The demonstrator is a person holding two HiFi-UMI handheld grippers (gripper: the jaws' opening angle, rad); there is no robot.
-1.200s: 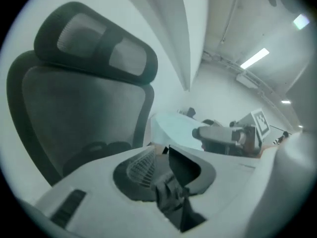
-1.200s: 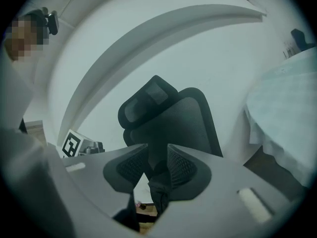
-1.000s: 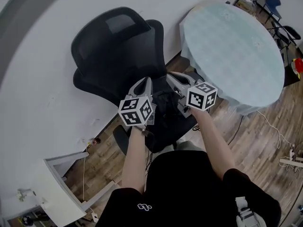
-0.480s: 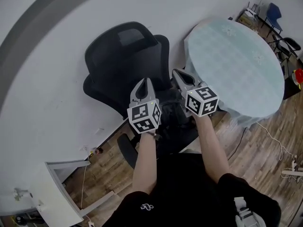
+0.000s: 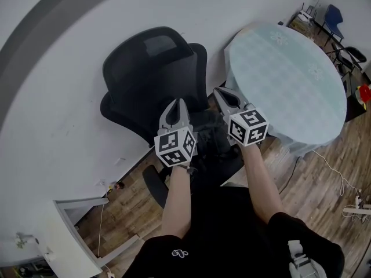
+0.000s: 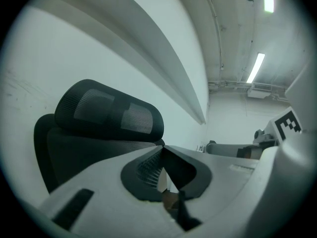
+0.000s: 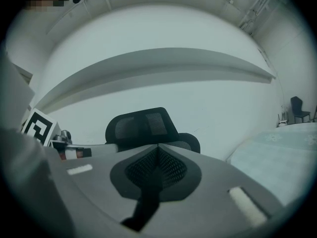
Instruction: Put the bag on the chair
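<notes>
A black mesh office chair (image 5: 145, 68) stands against the white wall. The black bag (image 5: 207, 138) hangs low between my two grippers, over the chair's seat, and is mostly hidden by them. My left gripper (image 5: 177, 104) is shut, and a dark strap (image 6: 181, 214) runs down from its jaws. My right gripper (image 5: 220, 92) is also shut, pinching a black strap (image 7: 143, 205) that drops away below it. The chair's headrest (image 6: 109, 110) rises just beyond the left gripper (image 6: 163, 148). The backrest (image 7: 143, 125) also shows past the right gripper (image 7: 158, 148).
A round table with a pale blue cloth (image 5: 284, 68) stands close on the right of the chair. Dark folding chairs (image 5: 339, 10) are at the far right. A white panel (image 5: 75, 225) lies on the wood floor at lower left, and cables (image 5: 339, 167) trail at right.
Both grippers, with the bag between them, have moved up and towards the chair's backrest. The right gripper's jaws have closed on the strap. Little has shifted in the last half second.
</notes>
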